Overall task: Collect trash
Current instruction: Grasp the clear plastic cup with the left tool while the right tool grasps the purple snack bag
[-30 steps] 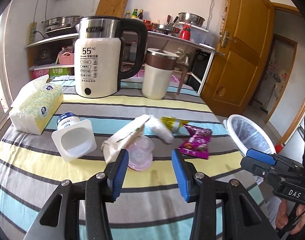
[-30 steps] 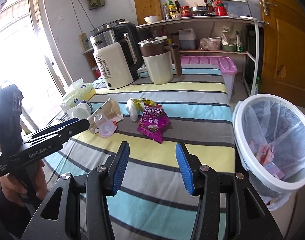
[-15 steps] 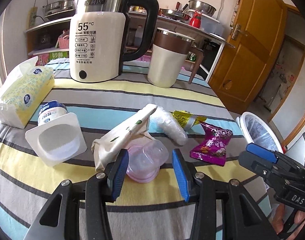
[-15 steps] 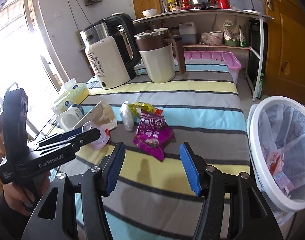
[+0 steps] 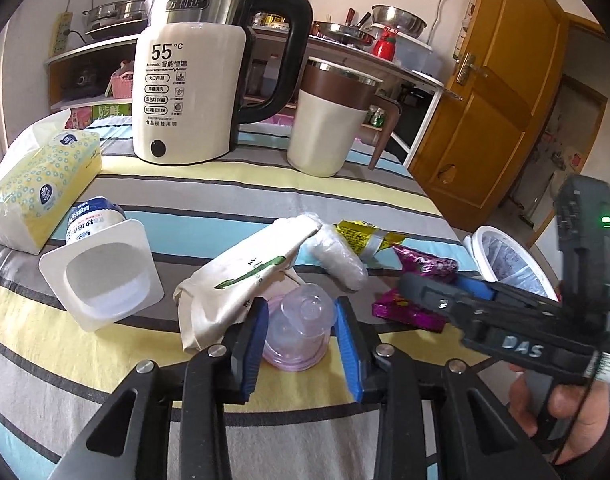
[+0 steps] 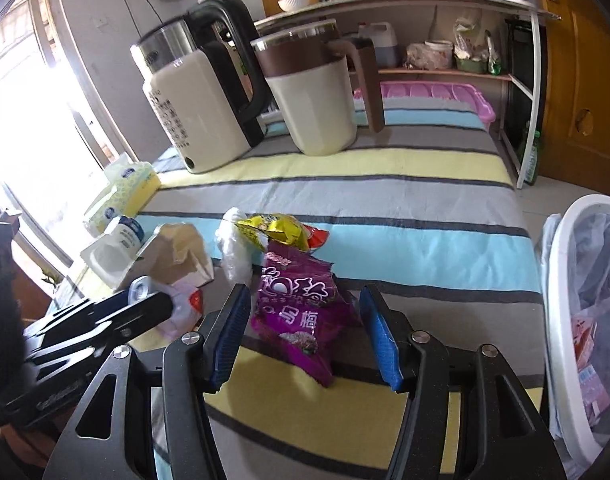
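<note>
The clear pinkish plastic cup (image 5: 301,328) is lying low and centre in the left wrist view, now sitting between the jaws of the left gripper (image 5: 301,344). A second ago it was lying just ahead of the fingertips, so the gripper has been closing in and the jaws are narrowing around it; whether the pads are pressing yet I cannot tell, so I am reading them as open. That suggests a grasp is about to happen.

In the right wrist view the purple snack wrapper (image 6: 301,312) is lying centre frame between the wide-open jaws of the right gripper (image 6: 305,340), which has likewise advanced over it.

The white paper bag (image 5: 241,280) is touching the cup's left side. The lined trash bin (image 6: 585,300) is waiting at the right edge, beside the striped surface (image 6: 405,184).
</note>
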A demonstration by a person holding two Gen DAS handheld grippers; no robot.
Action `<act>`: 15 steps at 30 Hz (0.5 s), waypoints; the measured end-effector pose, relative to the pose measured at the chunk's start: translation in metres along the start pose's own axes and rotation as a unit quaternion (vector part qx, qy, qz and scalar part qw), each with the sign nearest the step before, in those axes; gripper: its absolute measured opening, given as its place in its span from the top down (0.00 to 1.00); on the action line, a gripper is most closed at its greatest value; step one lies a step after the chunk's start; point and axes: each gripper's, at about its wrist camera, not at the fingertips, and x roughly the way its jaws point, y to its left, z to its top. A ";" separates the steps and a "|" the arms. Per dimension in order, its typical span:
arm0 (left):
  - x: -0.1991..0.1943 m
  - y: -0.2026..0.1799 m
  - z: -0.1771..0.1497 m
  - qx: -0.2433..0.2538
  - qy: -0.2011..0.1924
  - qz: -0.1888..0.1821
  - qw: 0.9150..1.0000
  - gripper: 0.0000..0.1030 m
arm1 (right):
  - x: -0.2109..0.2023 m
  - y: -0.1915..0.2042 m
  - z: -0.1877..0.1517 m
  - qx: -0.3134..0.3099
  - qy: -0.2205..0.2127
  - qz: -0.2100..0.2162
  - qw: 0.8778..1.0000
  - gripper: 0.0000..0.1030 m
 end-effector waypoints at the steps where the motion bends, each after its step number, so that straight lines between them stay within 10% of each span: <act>1: -0.001 0.000 0.000 0.001 0.000 -0.002 1.000 0.69 | 0.001 0.000 0.000 -0.001 0.004 0.001 1.000 0.47; 15: -0.017 -0.012 -0.007 0.018 -0.008 -0.014 1.000 0.71 | -0.028 0.002 -0.010 -0.003 -0.022 -0.005 1.000 0.68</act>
